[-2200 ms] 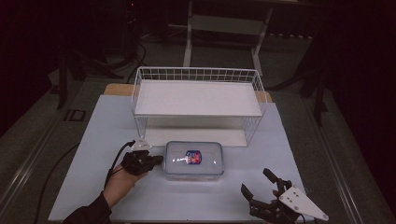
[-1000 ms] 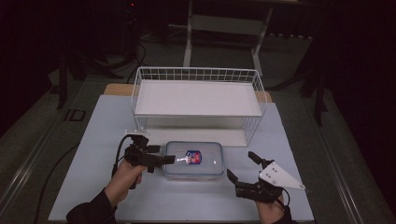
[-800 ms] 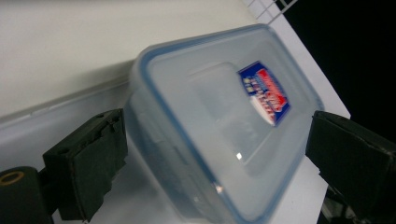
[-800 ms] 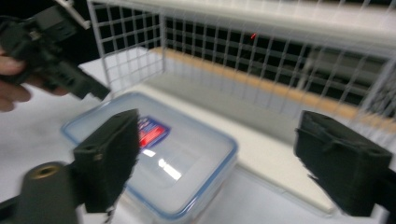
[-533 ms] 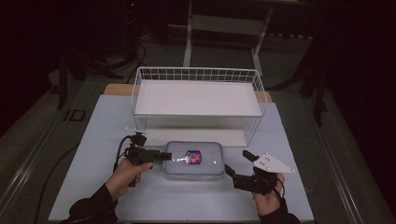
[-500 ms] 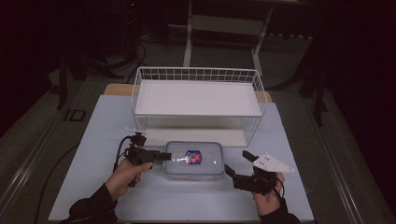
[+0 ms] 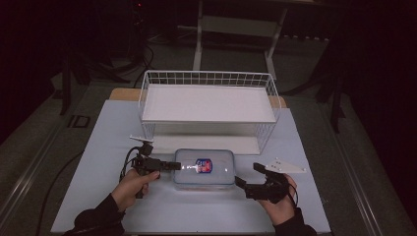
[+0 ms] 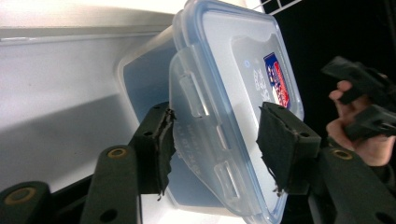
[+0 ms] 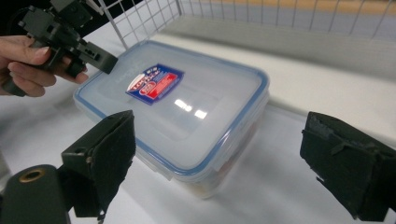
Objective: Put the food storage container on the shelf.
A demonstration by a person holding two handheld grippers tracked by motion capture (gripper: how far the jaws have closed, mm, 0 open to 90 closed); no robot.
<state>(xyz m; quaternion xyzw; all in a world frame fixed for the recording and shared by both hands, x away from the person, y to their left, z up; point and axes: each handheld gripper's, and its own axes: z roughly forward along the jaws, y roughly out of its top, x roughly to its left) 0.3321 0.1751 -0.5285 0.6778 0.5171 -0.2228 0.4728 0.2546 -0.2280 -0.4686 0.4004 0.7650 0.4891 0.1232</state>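
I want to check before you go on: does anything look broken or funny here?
Yes. The black pads on the left gripper are torn and ragged at the edges, right where they straddle the box's side latch. The box lid looks shut and nothing has spilled.

box (image 7: 204, 168): clear, blue rim, red/blue label | basket (image 7: 209, 78): white wire

**Both grippers low, jaws apart**

We find the left gripper (image 7: 169, 165) at lower left of centre in the high view, held level and pointing toward the right of the frame by the left hand (image 7: 132, 183). Its jaws have just been closing and stand part-way in, pads not pressing. The right gripper (image 7: 249, 177) sits at lower right, pointing to the upper left, gripped by the right hand (image 7: 278, 199); its jaws stand wide apart. Both forearms enter from the bottom edge.
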